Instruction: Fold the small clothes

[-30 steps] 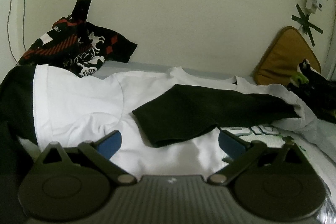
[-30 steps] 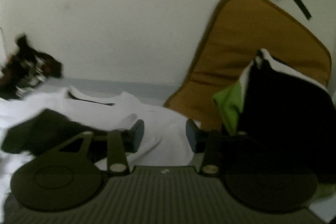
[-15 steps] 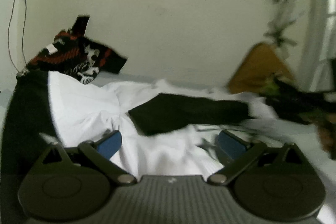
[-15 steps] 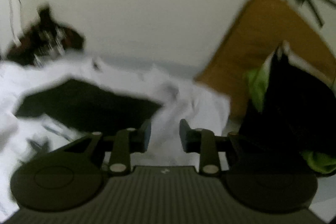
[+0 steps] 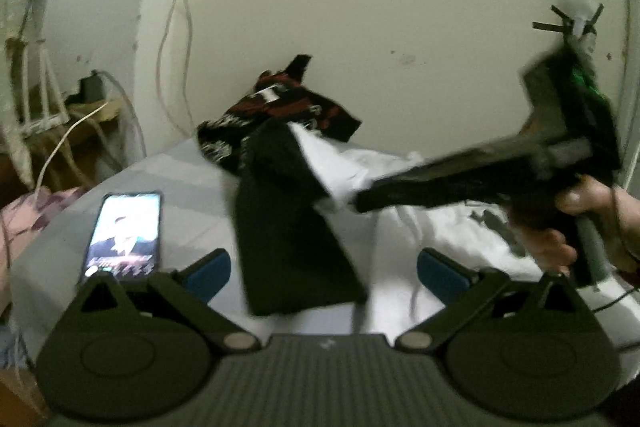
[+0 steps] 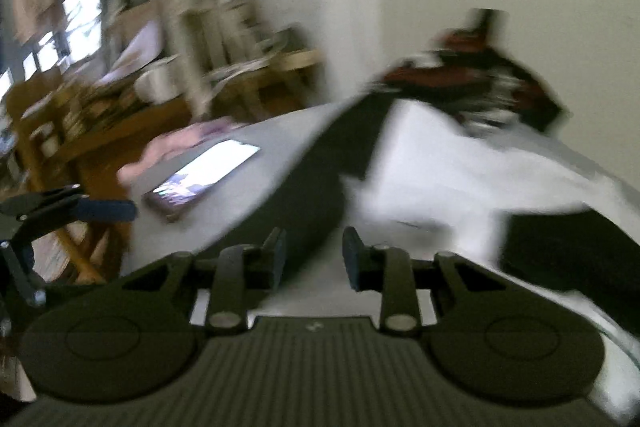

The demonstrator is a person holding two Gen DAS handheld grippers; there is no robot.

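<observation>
- Left tool [image 5: 322,269]: we see its blue pads spread wide, nothing between them, hovering over the bed [image 5: 192,167].
- Right tool [image 6: 314,257]: its pads stand apart with a narrow gap and pinch nothing. In the left wrist view we see the same tool [image 5: 472,175], blurred, crossing from the right above the shirt.
- Right hand [image 5: 588,223]: we see its fingers wrapped round the handle of the right tool at the right edge of the left wrist view.
- White T-shirt [image 5: 440,227]: the task's garment lies spread on the bed, ahead and to the right of the left tool.
- Black sleeve [image 5: 288,227]: it lies on the left side of the shirt, reaching toward the left tool, its end between the spread pads in the view; we cannot tell whether it touches them.
- Patterned black, red and white garment [image 5: 280,111]: bunched against the wall at the far end of the bed, behind the shirt.
- Smartphone [image 5: 124,231]: screen lit, lying flat on the bed left of the black sleeve and apart from it.
- Cables [image 5: 176,7]: we count several hanging down the wall at the left.
</observation>
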